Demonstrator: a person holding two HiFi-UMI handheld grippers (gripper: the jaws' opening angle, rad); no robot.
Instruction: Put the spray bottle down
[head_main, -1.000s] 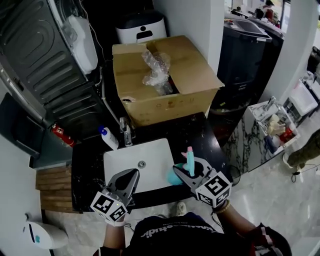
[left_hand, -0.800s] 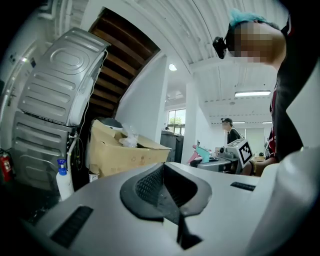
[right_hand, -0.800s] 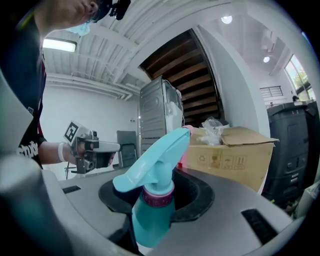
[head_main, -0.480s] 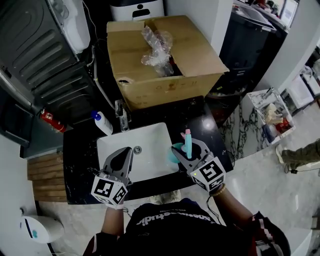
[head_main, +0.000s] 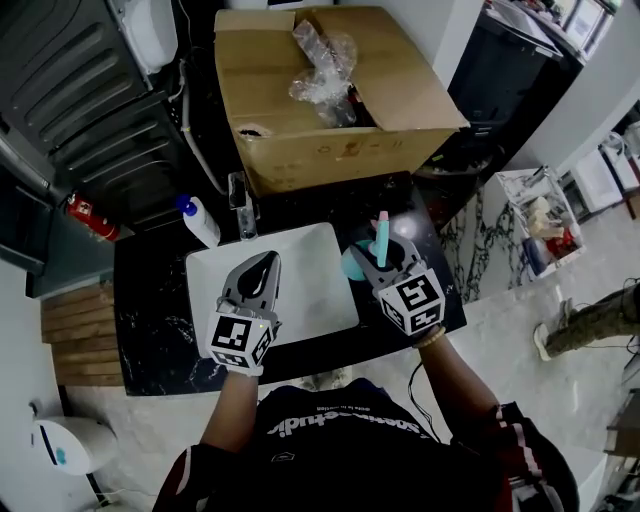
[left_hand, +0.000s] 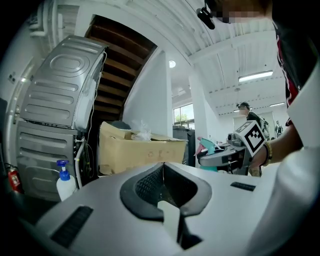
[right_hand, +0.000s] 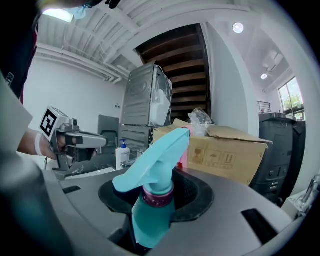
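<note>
A teal spray bottle (head_main: 353, 266) with a pink-tipped trigger head stands upright in my right gripper (head_main: 384, 262), which is shut on its neck, over the black counter just right of the white basin (head_main: 310, 300). In the right gripper view the bottle (right_hand: 154, 172) fills the space between the jaws, its head pointing up and right. My left gripper (head_main: 262, 266) hovers over the basin, its jaws closed together with nothing in them. The left gripper view shows those closed tips (left_hand: 163, 167), with the right gripper (left_hand: 225, 155) and the bottle (left_hand: 208, 146) off to the right.
A large open cardboard box (head_main: 330, 150) with crumpled plastic stands behind the basin. A faucet (head_main: 240, 205) and a white pump bottle (head_main: 200, 222) are at the basin's back left. The black counter (head_main: 160, 330) ends near the person. A wire rack (head_main: 535, 220) stands at right.
Both grippers have moved forward, away from the person, and lower. The left one now hangs over the basin; the right one carried the bottle along the basin's right edge.
</note>
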